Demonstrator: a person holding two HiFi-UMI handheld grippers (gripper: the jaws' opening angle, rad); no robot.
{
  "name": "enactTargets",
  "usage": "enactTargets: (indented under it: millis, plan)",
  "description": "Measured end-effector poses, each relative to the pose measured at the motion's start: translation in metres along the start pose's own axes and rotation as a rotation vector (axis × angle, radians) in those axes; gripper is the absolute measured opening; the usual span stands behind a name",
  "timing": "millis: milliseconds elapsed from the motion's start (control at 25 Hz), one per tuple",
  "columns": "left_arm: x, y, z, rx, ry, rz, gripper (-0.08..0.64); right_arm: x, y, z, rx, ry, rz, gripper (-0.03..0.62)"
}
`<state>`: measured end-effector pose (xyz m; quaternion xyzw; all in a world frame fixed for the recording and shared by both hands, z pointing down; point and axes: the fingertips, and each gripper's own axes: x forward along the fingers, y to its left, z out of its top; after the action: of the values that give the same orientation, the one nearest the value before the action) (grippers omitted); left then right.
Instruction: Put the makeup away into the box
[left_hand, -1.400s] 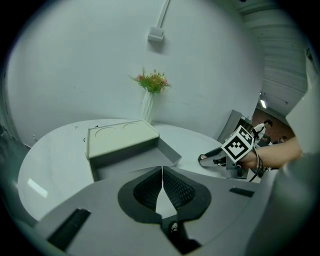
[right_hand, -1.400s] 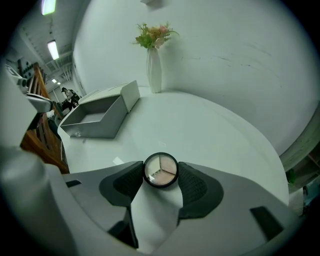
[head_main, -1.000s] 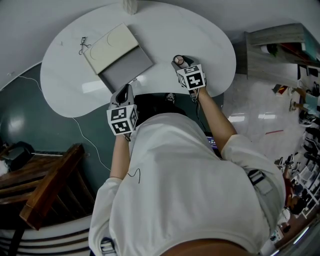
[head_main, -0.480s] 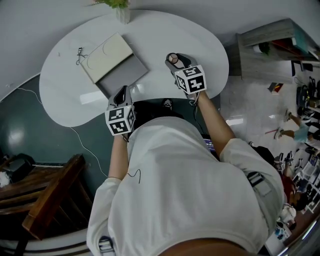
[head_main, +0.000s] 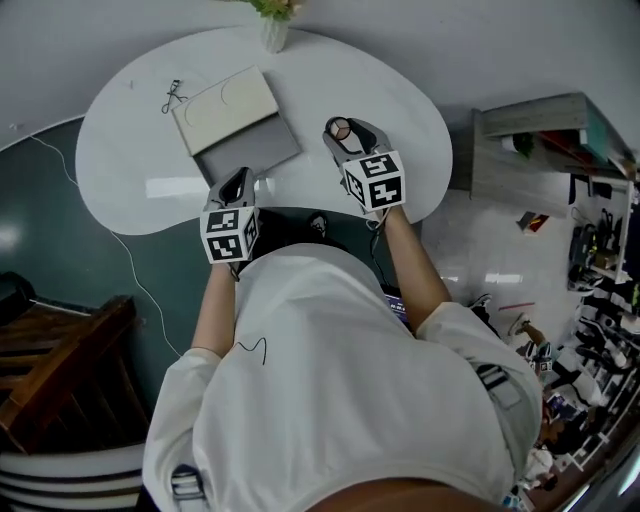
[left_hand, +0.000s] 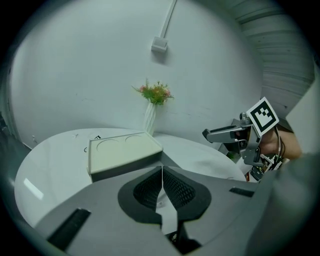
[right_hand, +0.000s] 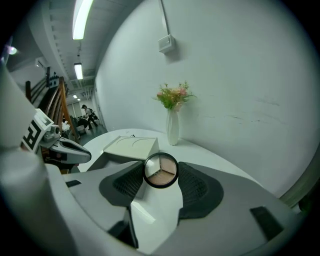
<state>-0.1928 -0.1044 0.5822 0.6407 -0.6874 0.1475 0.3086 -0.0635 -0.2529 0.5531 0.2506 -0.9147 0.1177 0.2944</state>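
Observation:
A round black compact (right_hand: 160, 170) with beige and pink powders sits between the pads of my right gripper (right_hand: 160, 174), which is shut on it. In the head view this compact (head_main: 340, 128) hangs above the white table (head_main: 130, 150), right of the box. The box has a cream lid (head_main: 225, 98) with two round reliefs and a grey tray (head_main: 250, 150) beside it. My left gripper (head_main: 238, 182) hovers at the table's near edge, just in front of the tray. Its jaws (left_hand: 161, 172) are shut with nothing between them.
A white vase with flowers (head_main: 272, 30) stands at the table's far edge, behind the box. A small dark wire-like item (head_main: 172, 95) lies left of the lid. A wooden chair (head_main: 50, 350) stands on the floor at the left, shelves (head_main: 540, 120) at the right.
My right gripper has risen off the table with the compact held in it. The left gripper has stayed by the tray.

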Motion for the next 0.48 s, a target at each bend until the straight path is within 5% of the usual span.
enactTargets:
  millis: [480]
  plan:
    - [-0.025,0.044,-0.014,-0.08,-0.025,0.096,0.025,0.035,0.074,0.021,-0.166,0.018,0.155,0.216]
